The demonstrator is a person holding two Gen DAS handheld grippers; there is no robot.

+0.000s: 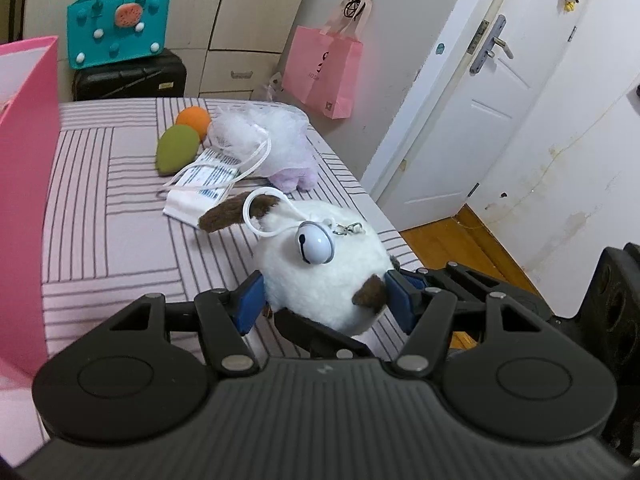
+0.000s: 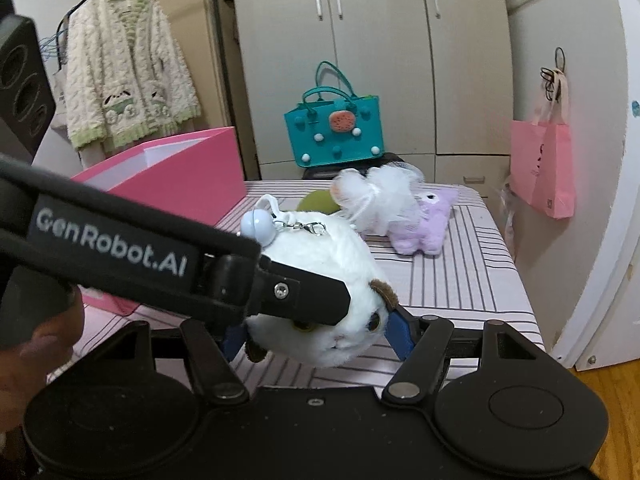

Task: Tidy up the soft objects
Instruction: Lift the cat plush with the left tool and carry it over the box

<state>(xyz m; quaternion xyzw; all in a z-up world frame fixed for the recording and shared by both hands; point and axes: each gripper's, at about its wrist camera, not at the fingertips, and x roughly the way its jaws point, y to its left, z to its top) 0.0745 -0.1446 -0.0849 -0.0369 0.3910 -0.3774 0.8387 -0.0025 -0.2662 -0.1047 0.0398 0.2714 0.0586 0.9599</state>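
Observation:
A white plush toy (image 1: 324,276) with brown ears and a pale blue bell (image 1: 314,244) sits between both grippers above the striped bed. My left gripper (image 1: 322,300) is shut on it, blue pads pressed into its sides. In the right wrist view the same plush (image 2: 320,264) lies between my right gripper's (image 2: 316,338) blue pads, which touch its face; the left gripper's black finger (image 2: 304,296) crosses in front. On the bed lie a purple plush (image 1: 294,168), a white mesh puff (image 1: 240,132), a green pouch (image 1: 176,148) and an orange ball (image 1: 194,120).
An open pink box (image 2: 188,172) stands at the bed's left side. A white paper pack (image 1: 200,188) lies mid-bed. A teal bag (image 2: 332,128) sits on a black suitcase (image 1: 128,74) behind. A pink paper bag (image 1: 322,72) hangs on the wall. The bed's right edge drops to wooden floor (image 1: 452,240).

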